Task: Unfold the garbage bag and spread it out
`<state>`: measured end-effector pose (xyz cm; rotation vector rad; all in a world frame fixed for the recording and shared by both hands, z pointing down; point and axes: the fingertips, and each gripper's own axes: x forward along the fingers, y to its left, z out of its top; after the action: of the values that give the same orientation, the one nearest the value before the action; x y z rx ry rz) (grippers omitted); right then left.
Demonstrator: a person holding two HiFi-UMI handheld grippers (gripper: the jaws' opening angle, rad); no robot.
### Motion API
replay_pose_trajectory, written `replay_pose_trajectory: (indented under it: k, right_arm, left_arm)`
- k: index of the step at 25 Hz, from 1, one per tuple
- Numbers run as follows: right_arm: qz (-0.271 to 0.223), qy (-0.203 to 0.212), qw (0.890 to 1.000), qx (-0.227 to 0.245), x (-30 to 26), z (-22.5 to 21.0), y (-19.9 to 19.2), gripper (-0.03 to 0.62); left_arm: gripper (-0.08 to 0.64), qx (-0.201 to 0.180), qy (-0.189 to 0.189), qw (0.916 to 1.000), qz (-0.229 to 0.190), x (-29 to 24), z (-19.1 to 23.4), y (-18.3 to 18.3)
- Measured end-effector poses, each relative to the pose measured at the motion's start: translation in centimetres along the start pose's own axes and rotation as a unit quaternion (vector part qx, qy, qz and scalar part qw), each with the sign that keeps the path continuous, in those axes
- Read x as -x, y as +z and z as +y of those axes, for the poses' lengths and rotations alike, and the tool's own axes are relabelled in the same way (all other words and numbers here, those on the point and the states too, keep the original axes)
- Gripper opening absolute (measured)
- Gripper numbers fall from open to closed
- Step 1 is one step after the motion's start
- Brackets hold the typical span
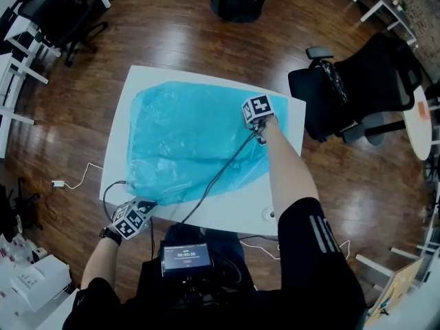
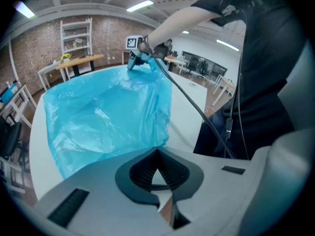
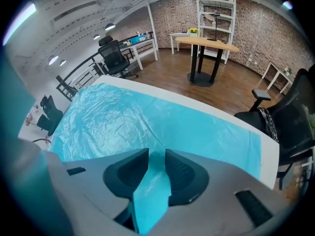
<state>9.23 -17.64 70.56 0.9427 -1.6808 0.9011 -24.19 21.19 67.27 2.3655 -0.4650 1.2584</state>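
Note:
The blue garbage bag [image 1: 185, 136] lies spread over most of the white table [image 1: 285, 184], still creased. My right gripper [image 1: 254, 117] stands at the bag's far right corner, pointing steeply down. In the right gripper view its jaws [image 3: 156, 161] stand partly apart with a fold of the bag [image 3: 147, 122] pinched between them. The left gripper view shows that corner lifted slightly at the right gripper [image 2: 138, 59]. My left gripper [image 1: 146, 204] is at the near left corner, shut; the bag's [image 2: 103, 112] corner ends right at its tips [image 2: 157, 154], seemingly pinched there.
A black cable [image 1: 220, 174] runs from the right gripper across the bag to the table's near edge. A small white object [image 1: 268, 215] sits near the table's front right. A black office chair [image 1: 357, 88] stands to the right, a round table base [image 1: 237, 5] beyond.

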Motion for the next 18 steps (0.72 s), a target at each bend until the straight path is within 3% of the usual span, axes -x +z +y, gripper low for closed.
replay_pose_trajectory:
  k: [11, 18]
  right_arm:
    - [-0.014, -0.005, 1.000, -0.003, -0.2, 0.1, 0.6, 0.141]
    - [-0.024, -0.004, 1.000, -0.002, -0.1, -0.1, 0.4, 0.141]
  left_arm:
    - [0.003, 0.031, 0.001, 0.9987, 0.039, 0.7, 0.0, -3.1]
    - [0.005, 0.033, 0.009, 0.9989, 0.031, 0.8, -0.1, -2.3]
